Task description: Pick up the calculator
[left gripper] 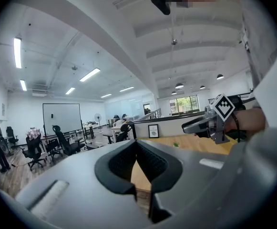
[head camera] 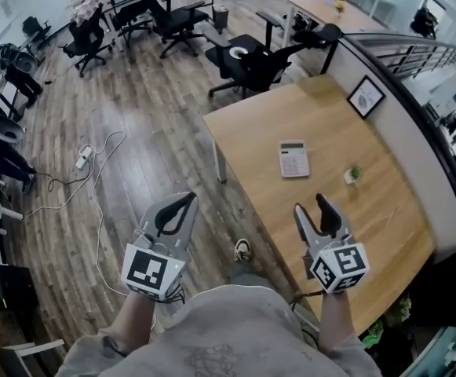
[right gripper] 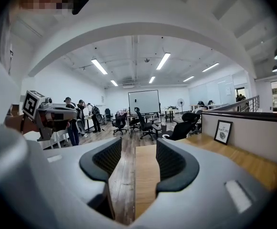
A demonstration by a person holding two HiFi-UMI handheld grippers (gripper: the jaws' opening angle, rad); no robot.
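Calculator (head camera: 294, 159) flat on tabletop (head camera: 330, 124), mid-surface, untouched. From my right claw (head camera: 310, 205): 12 o'clock, well apart; jaws parted, nothing between. From my left claw (head camera: 179, 209): 2 o'clock, farther off; jaws tip-to-tip, empty, over floor (head camera: 133, 132).

We see our right gripper (right gripper: 138, 160), jaws apart and empty, above the wooden table (right gripper: 146, 180); left gripper (right gripper: 47, 112) at nine o'clock, framed picture (right gripper: 222, 131) at three.
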